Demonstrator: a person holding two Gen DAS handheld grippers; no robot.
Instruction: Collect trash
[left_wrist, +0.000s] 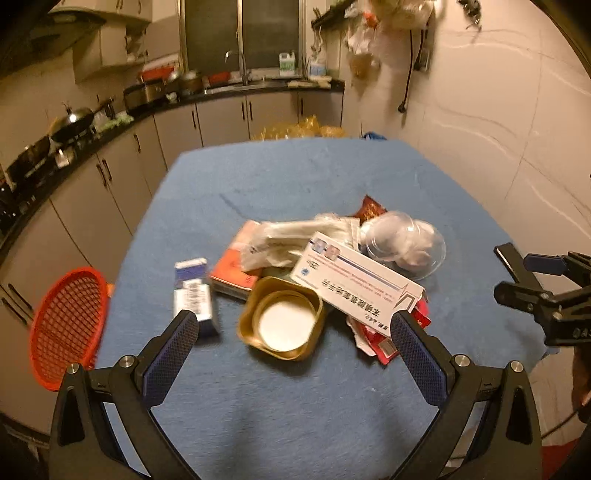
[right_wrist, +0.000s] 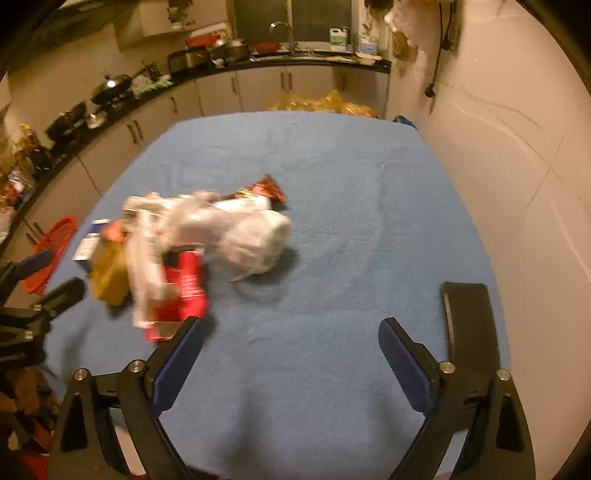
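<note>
Trash pile (left_wrist: 325, 273) blocks mid-table; blue cloth (right_wrist: 369, 206) right lies free.

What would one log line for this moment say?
left gripper: open, empty | right gripper: open, empty | trash pile: on table | red basket: table's left edge

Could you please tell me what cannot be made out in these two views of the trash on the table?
- Right wrist view: the trash pile is smeared by motion blur.
- Left wrist view: the white carton hides what lies beneath; its print is unreadable.
- Left wrist view: the red basket hangs past the table edge, contents unseen.
</note>
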